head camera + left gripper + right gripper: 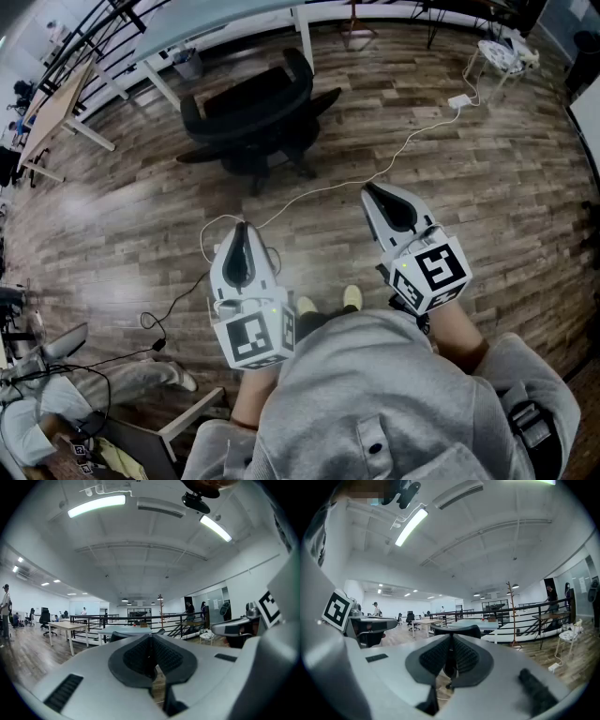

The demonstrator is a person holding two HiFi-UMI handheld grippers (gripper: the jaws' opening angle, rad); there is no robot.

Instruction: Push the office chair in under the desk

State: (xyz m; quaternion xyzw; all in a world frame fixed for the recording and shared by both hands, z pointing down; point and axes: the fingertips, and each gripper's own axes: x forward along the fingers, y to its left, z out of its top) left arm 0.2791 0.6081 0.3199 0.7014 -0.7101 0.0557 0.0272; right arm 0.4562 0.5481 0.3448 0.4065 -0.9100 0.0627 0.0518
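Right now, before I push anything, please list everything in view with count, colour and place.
office chair: one, black, on the floor before the desk
desk: one, pale top, white legs, beyond the chair
wooden table: one, light wood, far left
cable: one, white, across the floor, nearer than the chair
plug block: one, white, at the cable's far end
side table: one, white, upper right
floor: brown wood planks
shoes: two, yellowish, between the grippers
left gripper: one, grey, jaws shut, empty
right gripper: one, grey, jaws shut, empty
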